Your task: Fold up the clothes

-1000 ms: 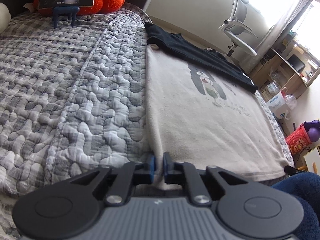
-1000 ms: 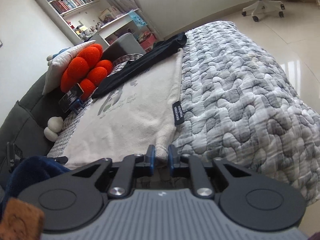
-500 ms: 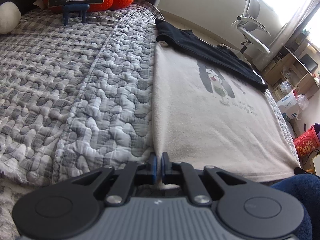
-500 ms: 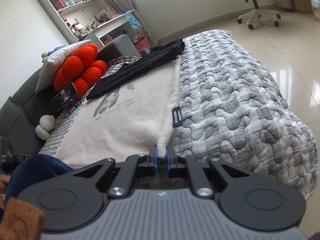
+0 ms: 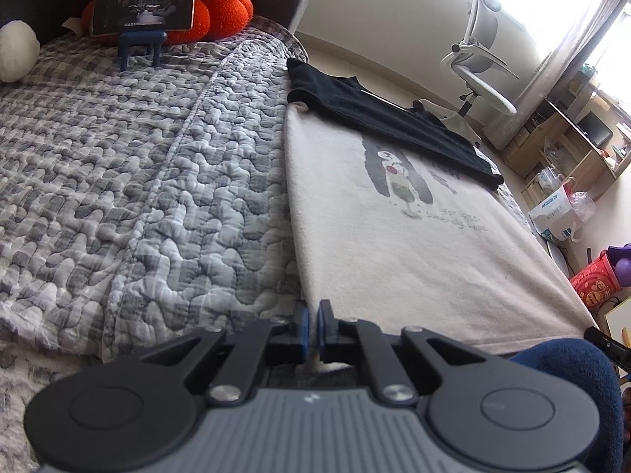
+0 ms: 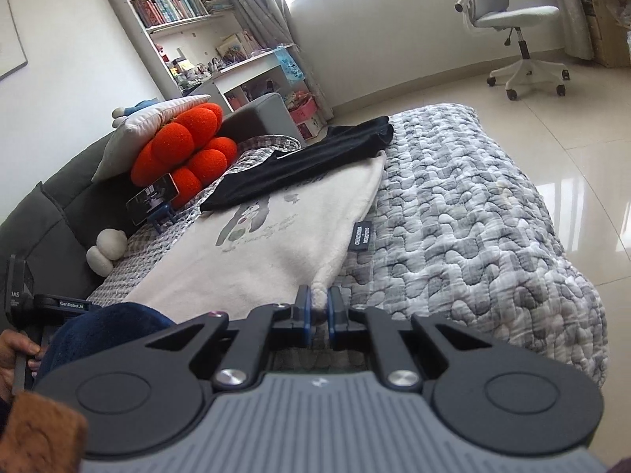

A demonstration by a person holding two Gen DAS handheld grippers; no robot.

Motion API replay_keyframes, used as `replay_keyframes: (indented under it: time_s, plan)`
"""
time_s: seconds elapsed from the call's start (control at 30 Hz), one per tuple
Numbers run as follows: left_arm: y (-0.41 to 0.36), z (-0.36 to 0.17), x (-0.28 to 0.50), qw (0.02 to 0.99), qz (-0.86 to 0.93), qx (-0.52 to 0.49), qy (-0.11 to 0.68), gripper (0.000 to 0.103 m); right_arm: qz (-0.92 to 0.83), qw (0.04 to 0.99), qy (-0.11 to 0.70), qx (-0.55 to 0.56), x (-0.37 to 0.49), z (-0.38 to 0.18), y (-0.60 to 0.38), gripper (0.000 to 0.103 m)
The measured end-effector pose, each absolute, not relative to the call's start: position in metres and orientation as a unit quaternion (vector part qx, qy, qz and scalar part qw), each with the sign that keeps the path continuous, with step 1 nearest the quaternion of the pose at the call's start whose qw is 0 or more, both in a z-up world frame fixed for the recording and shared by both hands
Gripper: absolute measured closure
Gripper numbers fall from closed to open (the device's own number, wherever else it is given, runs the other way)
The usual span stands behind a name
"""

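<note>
A cream garment with a dark cartoon print lies spread flat on the grey quilted bed. It shows in the right wrist view too, as the cream garment with a black side label. My left gripper is shut on its near left hem corner. My right gripper is shut on the near right hem corner, a tuft of cloth standing between the fingers. A black garment lies across the cream one's far end, also seen as the black garment in the right wrist view.
An orange cushion and a phone on a blue stand sit at the bed's head. A white office chair stands on the tiled floor. A person's dark blue sleeve is between the grippers. Shelves and boxes line the walls.
Both grippers closed the last gap onto the hem corners and drew back and up slightly; the cream garment's near edge is now pinched and pulled taut.
</note>
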State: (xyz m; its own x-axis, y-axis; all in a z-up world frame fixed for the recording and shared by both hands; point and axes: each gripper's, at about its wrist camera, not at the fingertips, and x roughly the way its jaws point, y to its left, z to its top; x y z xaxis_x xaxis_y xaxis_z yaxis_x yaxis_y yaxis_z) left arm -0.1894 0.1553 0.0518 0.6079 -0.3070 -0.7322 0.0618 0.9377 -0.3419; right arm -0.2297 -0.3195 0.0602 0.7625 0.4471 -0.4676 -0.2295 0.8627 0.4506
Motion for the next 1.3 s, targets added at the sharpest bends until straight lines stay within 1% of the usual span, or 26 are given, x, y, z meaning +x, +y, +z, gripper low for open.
replay_keyframes:
  time_s: [0.23,0.4,0.67,0.83,1.07,1.1,1.13,1.17,1.2,1.23,1.27,1.3]
  plan:
    - [0.161,0.048,-0.174,0.880,-0.099,-0.155,0.437,0.099,0.159,0.918,0.314,0.181,-0.215,0.047,-0.319,0.093]
    - [0.170,0.055,-0.160,0.871,-0.100,-0.205,0.435,0.099,0.168,0.920,0.292,0.198,-0.198,0.061,-0.319,0.092]
    - [0.173,0.081,-0.113,0.877,-0.090,-0.232,0.410,0.099,0.169,0.923,0.270,0.217,-0.143,0.081,-0.322,0.092]
    - [0.167,0.079,-0.068,0.873,-0.079,-0.240,0.416,0.098,0.162,0.907,0.290,0.257,-0.095,0.069,-0.326,0.092]
    - [0.172,0.048,-0.013,0.839,-0.073,-0.285,0.457,0.098,0.119,0.881,0.345,0.301,-0.042,0.038,-0.332,0.091]
    - [0.175,0.044,-0.008,0.834,-0.079,-0.297,0.458,0.098,0.111,0.876,0.354,0.308,-0.036,0.033,-0.333,0.090]
    - [0.178,0.042,-0.006,0.831,-0.084,-0.309,0.455,0.098,0.101,0.874,0.361,0.310,-0.032,0.029,-0.334,0.085]
    - [0.180,0.042,-0.005,0.833,-0.092,-0.314,0.447,0.097,0.093,0.876,0.363,0.303,-0.030,0.025,-0.336,0.083]
    - [0.183,0.043,-0.005,0.836,-0.101,-0.317,0.437,0.095,0.095,0.881,0.363,0.288,-0.031,0.026,-0.335,0.077]
    - [0.187,0.046,-0.007,0.842,-0.106,-0.314,0.426,0.089,0.101,0.887,0.361,0.270,-0.033,0.028,-0.334,0.071]
    - [0.191,0.048,-0.009,0.848,-0.105,-0.311,0.416,0.080,0.108,0.892,0.359,0.252,-0.035,0.030,-0.332,0.069]
    - [0.195,0.050,-0.011,0.853,-0.101,-0.306,0.410,0.075,0.114,0.897,0.357,0.234,-0.038,0.032,-0.331,0.064]
